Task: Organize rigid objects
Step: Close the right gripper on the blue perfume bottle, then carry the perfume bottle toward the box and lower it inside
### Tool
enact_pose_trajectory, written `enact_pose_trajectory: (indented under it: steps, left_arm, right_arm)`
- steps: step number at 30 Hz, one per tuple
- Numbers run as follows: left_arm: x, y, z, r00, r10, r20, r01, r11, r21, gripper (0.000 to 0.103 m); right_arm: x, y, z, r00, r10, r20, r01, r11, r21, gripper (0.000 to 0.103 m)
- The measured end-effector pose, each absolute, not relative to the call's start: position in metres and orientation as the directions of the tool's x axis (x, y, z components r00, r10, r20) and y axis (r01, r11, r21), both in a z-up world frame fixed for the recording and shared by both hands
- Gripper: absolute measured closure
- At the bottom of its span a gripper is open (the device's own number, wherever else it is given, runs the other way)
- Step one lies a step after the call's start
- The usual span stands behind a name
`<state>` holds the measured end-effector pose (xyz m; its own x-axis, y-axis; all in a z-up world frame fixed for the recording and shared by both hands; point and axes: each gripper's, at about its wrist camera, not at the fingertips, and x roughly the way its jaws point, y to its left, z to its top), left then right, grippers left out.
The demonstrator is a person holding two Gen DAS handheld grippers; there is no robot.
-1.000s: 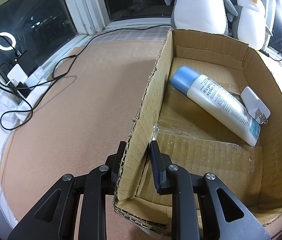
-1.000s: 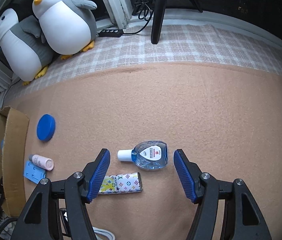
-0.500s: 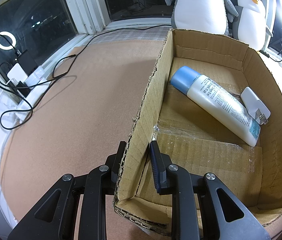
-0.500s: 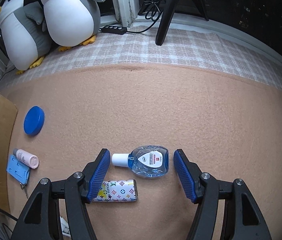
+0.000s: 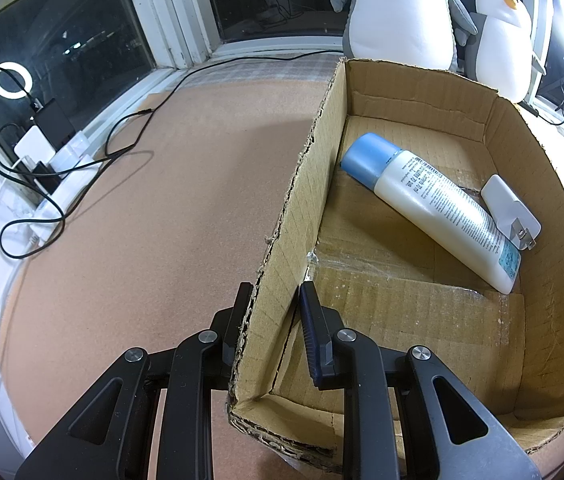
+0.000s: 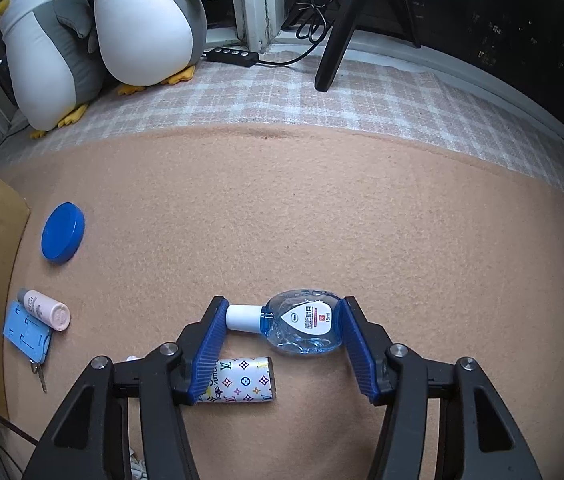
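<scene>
right wrist view: the right gripper [image 6: 284,322] has its blue pads touching both ends of the eye drop bottle [image 6: 302,326], which lies sideways between them on the tan mat [image 6: 322,220]. left wrist view: the left gripper [image 5: 275,308] is clamped on the cardboard box [image 5: 294,208] wall, one finger inside and one outside.

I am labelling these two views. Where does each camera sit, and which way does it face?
Left wrist: on the left gripper, facing along its fingers, which straddle the cardboard box wall.
Right wrist: on the right gripper, facing the blanket; fingers flank the eye-drop bottle.
Shared: box, penguin toys.
</scene>
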<state>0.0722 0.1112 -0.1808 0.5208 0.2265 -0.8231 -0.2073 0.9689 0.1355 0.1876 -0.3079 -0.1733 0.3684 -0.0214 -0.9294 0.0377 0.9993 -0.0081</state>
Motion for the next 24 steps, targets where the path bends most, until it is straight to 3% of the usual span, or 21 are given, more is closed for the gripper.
enact_pose_trajectory:
  steps: [12,24]
  left_arm:
    - [0.072,0.111,-0.181,0.521,0.227,-0.823,-0.207,0.969,0.136,0.081]
    - [0.072,0.111,-0.181,0.521,0.226,-0.823,-0.208,0.969,0.135,0.081]
  right_arm:
    - [0.176,-0.298,-0.149,0.441,-0.011,-0.898,0.029,1.000,0.002,0.051]
    - [0.153,-0.225,-0.092,0.527,0.136,-0.839,-0.155,0.986,0.063,0.051]
